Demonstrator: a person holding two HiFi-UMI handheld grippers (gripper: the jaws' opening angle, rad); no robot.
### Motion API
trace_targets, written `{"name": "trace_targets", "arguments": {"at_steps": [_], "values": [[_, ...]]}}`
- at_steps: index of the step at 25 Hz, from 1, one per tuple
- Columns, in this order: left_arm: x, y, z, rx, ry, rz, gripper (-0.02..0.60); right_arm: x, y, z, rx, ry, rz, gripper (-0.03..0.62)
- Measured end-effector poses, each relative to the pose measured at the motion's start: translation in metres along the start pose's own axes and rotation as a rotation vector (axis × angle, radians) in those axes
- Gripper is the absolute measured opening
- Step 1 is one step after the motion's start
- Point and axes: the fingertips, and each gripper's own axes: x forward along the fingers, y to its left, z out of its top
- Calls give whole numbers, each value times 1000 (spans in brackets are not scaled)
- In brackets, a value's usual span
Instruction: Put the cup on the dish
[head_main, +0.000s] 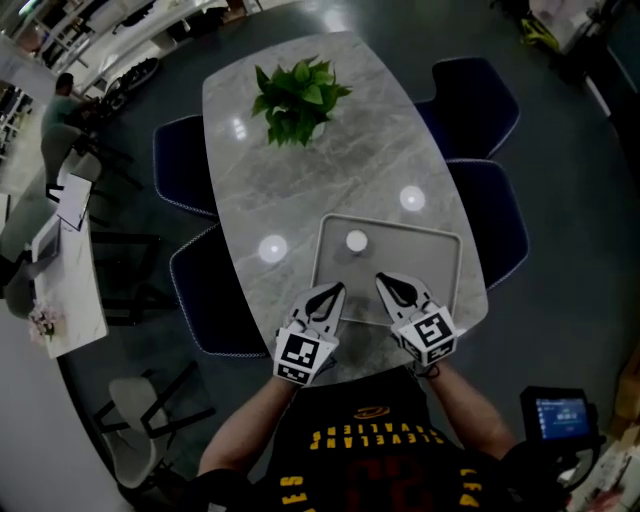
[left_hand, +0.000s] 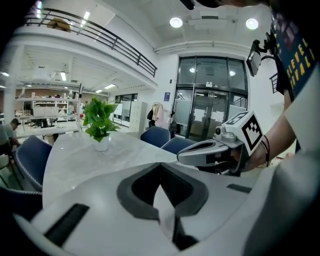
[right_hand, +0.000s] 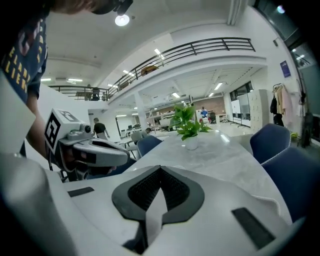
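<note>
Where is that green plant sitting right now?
In the head view, the potted plant stands near the table's far end, roughly mid-width, well beyond the tray.

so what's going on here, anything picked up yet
A person holds a gripper in each hand at the near end of a marble table. The left gripper and the right gripper are both shut and empty, side by side over the near edge of a grey tray. A potted plant stands at the far end. I can't make out a cup or dish; the pale round spots may be lamp reflections.
</note>
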Motion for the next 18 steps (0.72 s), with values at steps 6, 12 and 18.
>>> {"name": "trace_targets", "arguments": {"at_steps": [6,12,18], "values": [[-16,-10,19,-54,-72,2,2,-9,12,34,26,-96,3,6],[-57,-32,42,-53,-106,-30,2,-39,52,56,-7,-135,-49,6],[-76,-40,62,-59,-160,-45,2,-57,67,59,-8,-145,-76,6]]}}
